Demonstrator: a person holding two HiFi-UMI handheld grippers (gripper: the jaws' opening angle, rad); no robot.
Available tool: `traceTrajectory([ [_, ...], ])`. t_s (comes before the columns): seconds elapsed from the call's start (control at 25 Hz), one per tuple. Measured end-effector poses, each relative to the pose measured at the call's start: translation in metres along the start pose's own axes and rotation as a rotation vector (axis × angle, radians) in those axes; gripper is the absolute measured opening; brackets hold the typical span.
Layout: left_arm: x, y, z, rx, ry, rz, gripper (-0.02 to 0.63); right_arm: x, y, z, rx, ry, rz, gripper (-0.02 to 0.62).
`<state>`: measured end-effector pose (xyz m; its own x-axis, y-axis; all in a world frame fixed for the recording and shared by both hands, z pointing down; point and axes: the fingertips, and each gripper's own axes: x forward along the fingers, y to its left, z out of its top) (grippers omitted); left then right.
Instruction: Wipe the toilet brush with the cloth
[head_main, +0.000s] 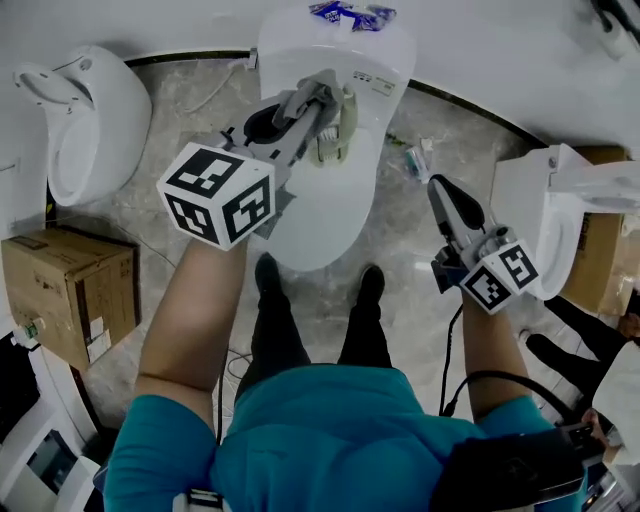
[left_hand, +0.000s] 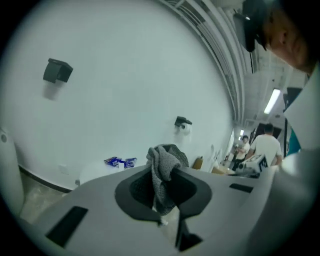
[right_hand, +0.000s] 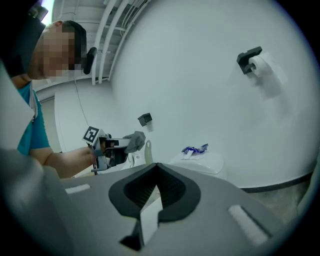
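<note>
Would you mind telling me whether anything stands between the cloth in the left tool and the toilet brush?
Nothing visible does: the cloth pinched in the left tool sits right beside the toilet brush over the toilet, with no object between them.

Bunched grey cloth (left_hand: 162, 172), pinched, just beside the pale toilet brush (head_main: 336, 128).

White walls (head_main: 500, 50), grey marble floor (head_main: 190, 130) w/ toilets (head_main: 330, 200) in row, cardboard box (head_main: 70, 290) L, strip light (left_hand: 272, 101) overhead

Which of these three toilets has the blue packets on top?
The middle toilet, straight ahead under the left gripper. Blue packets lie on top of it; the left toilet and right toilet show none.
</note>
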<state>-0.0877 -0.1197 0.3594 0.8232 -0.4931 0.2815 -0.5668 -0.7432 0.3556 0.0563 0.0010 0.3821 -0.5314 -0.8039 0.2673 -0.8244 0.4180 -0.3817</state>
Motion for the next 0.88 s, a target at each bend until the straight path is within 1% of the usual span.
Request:
traceTrajectory([
  [0.08,0.003,-0.004,0.015,-0.059,-0.021,-0.025,0.038,-0.002,0.006,0.012,-0.016,-0.006,0.003,-0.003],
  [0.16,0.005,-0.008,0.018,-0.091,-0.020,-0.034,0.038,-0.004,0.011,0.020,-0.031,-0.012,0.008,-0.003],
  [0.4,0.005,-0.006,-0.001,-0.157,0.002,-0.012,0.038,-0.013,0.016,0.024,-0.046,-0.014,0.010,-0.003],
  [0.52,0.009,-0.004,-0.004,-0.192,-0.008,-0.014,0.038,-0.016,0.015,0.019,-0.039,-0.010,0.008,-0.003],
  [0.6,0.013,-0.005,-0.003,-0.196,-0.009,-0.017,0.038,-0.018,0.015,0.015,-0.033,-0.009,0.005,-0.003],
  [0.88,0.019,-0.010,-0.018,-0.163,0.027,-0.002,0.038,-0.025,0.011,0.009,-0.022,-0.018,-0.004,-0.003],
])
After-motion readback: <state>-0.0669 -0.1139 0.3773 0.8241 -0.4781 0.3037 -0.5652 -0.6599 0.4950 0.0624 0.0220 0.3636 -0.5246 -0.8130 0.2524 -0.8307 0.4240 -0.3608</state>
